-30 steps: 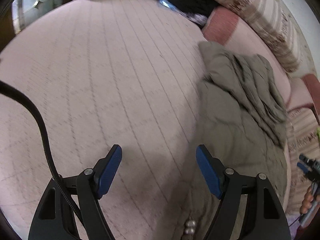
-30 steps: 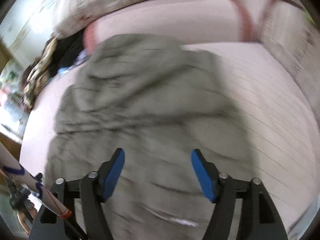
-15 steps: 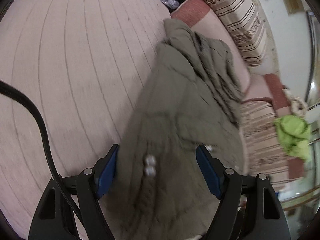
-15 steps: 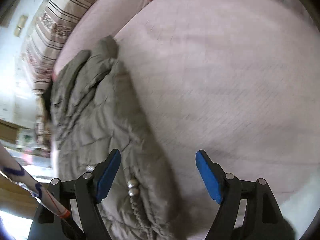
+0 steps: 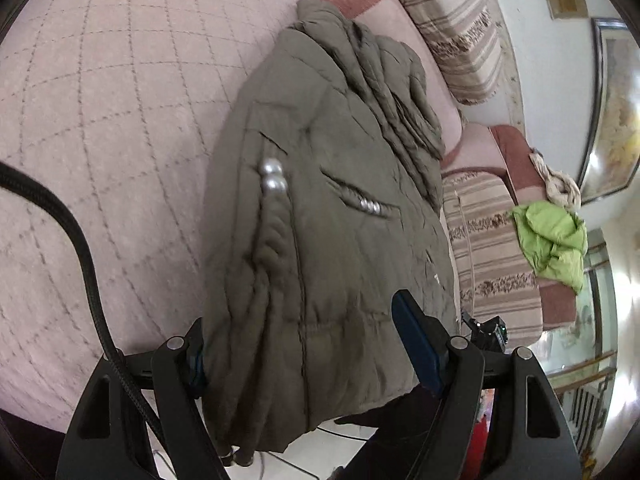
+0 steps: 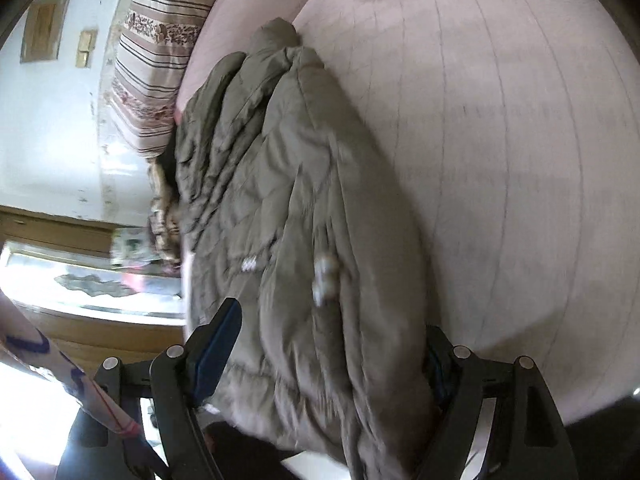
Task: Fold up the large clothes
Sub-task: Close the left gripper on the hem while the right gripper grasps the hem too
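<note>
An olive quilted jacket with pearl buttons lies bunched on a pink quilted bed cover, its hem hanging over the near edge. My left gripper is open with the jacket's hem between its blue pads; the left pad is hidden behind the fabric. In the right wrist view the same jacket fills the gap of my right gripper, which is also open; its right pad is mostly hidden by the fabric. Neither gripper visibly pinches the cloth.
Striped cushions and a pink bolster line the far side of the bed. A lime-green garment lies on a striped seat to the right. A black cable runs across the left wrist view. A wall and wooden furniture show left.
Both grippers have swung in from the bed cover onto the jacket's near hem, so the fabric now sits between each pair of open fingers.
</note>
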